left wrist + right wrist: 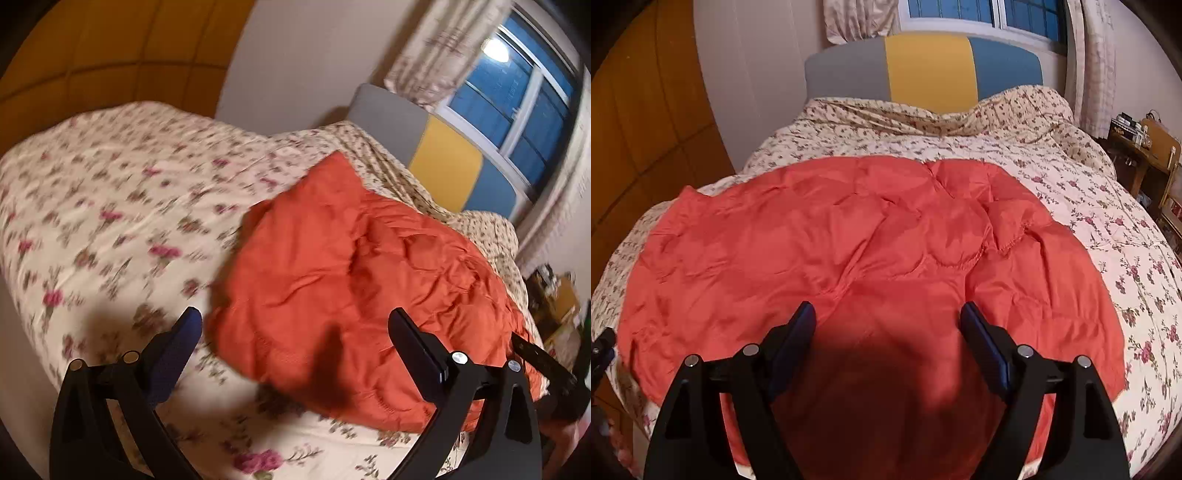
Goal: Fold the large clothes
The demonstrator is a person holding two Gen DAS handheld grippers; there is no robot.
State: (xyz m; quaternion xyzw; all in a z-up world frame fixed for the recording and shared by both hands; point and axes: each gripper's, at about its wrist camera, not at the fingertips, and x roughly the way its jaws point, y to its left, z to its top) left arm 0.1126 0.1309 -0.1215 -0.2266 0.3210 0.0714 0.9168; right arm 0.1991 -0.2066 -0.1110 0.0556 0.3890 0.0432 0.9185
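Note:
A large orange-red quilted garment (849, 236) lies spread on the floral bed cover (1108, 229); a fold with a stitched hem shows near its middle. My right gripper (888, 314) hovers over the garment's near part, jaws wide apart, nothing between them. In the left wrist view the same garment (351, 266) lies to the right of centre. My left gripper (295, 319) stands open above its near left edge, one finger (188, 325) over the bed cover (110, 192), the other over the cloth. The other gripper's finger (535, 354) shows at the right edge.
A headboard (923, 70) in grey, yellow and blue stands at the far end under a window (979, 9) with curtains. A wooden wardrobe (635, 122) lines the left side. A cluttered bedside table (1145, 151) stands at the right.

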